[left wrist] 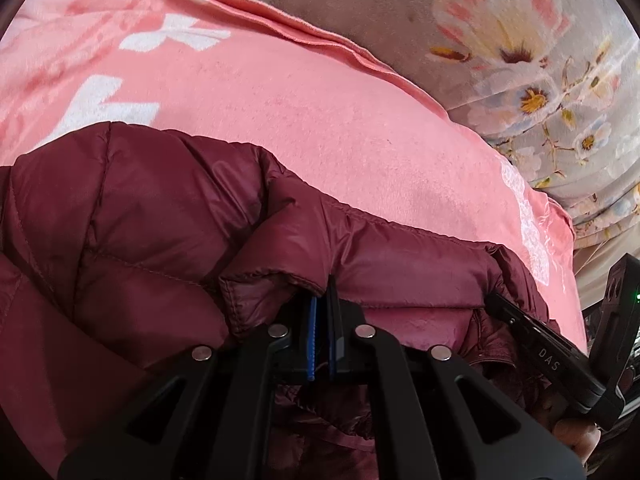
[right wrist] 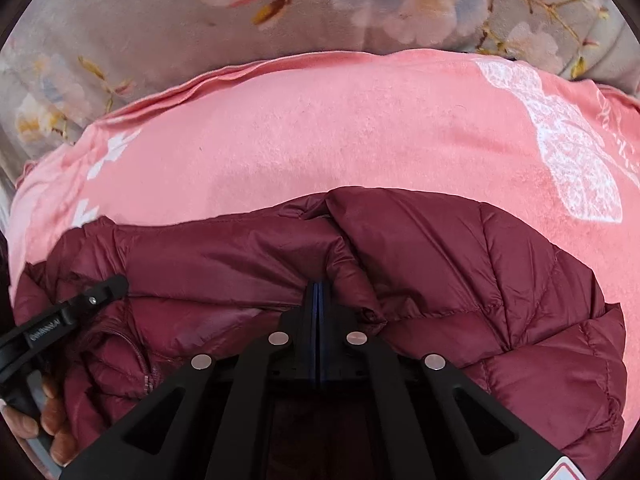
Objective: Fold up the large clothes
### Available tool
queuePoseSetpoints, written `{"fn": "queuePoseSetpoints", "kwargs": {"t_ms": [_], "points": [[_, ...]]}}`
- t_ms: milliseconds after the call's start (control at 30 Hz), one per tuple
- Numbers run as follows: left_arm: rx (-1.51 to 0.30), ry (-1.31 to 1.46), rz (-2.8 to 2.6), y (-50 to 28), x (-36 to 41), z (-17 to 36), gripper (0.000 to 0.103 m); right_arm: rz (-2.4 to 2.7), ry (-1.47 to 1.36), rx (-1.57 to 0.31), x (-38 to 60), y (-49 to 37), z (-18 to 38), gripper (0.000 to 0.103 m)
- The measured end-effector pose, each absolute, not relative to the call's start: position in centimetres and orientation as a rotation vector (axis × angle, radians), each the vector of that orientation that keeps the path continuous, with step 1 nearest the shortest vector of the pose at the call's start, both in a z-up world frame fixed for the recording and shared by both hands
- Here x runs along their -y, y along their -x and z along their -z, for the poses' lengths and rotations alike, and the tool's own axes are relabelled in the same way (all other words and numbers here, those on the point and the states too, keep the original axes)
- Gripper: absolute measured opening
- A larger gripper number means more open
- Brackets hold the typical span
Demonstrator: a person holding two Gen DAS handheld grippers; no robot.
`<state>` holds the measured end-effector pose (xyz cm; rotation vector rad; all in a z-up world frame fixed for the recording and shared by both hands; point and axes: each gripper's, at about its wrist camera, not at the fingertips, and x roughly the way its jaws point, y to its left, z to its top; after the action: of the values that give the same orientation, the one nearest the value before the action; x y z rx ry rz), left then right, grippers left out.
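Observation:
A dark red quilted puffer jacket point(left wrist: 152, 216) lies on a pink blanket point(left wrist: 304, 112). My left gripper point(left wrist: 322, 296) is shut on a fold of the jacket's edge, its blue pads pinching the fabric. My right gripper point(right wrist: 319, 292) is shut on another fold of the same jacket point(right wrist: 460, 264), pads pressed together on the cloth. Each gripper shows in the other's view: the right one at the right edge of the left wrist view point(left wrist: 496, 300), the left one at the left edge of the right wrist view point(right wrist: 116, 284). The jacket's zipper point(right wrist: 146, 376) shows at lower left.
The pink blanket point(right wrist: 320, 132) has white leaf prints and lies over a grey floral bedspread point(right wrist: 120, 20), which also shows in the left wrist view point(left wrist: 540, 60). The blanket's far hem point(left wrist: 320, 36) is rumpled.

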<state>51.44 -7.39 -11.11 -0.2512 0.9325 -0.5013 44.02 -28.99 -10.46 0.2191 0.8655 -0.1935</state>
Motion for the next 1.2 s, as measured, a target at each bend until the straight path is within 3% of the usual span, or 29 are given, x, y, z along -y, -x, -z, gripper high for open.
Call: {"fn": "queuePoseSetpoints", "kwargs": {"t_ms": [367,400,433,500,533,667,733,933,1200], "points": [[-0.895,0.184,0.461,-50.7,7.8,10.5,0.007,0.2,-0.219,-0.881,29.0,-42.8,9.1,0.0],[-0.898,0.177,0.441,-49.9,7.3,9.8,0.01,0.192,-0.235,-0.862,29.1,-41.6,8.1,0.005],[-0.888,0.185,0.425,-48.7,6.5,8.8,0.013,0.177,-0.254,-0.831,29.2,-39.7,6.7,0.013],[-0.851,0.221,0.457,-45.6,4.0,6.5,0.054,0.147,-0.272,-0.787,29.8,-34.2,3.9,0.025],[-0.835,0.228,0.481,-43.8,2.4,5.4,0.059,0.137,-0.276,-0.772,30.4,-30.4,2.8,0.035],[-0.832,0.168,0.492,-36.3,-4.5,3.3,0.073,0.143,-0.241,-0.764,32.2,-17.8,2.0,0.055],[-0.877,0.16,0.468,-32.4,-8.9,4.0,0.075,0.156,-0.247,-0.781,33.2,-10.8,3.1,0.063],[-1.023,0.407,0.382,-23.0,-19.1,10.3,0.076,0.203,-0.382,-0.846,33.8,0.7,8.5,0.065],[-0.955,0.542,0.429,-17.2,-20.8,11.6,0.076,0.116,-0.603,-0.76,32.3,3.8,11.5,0.066]]}}
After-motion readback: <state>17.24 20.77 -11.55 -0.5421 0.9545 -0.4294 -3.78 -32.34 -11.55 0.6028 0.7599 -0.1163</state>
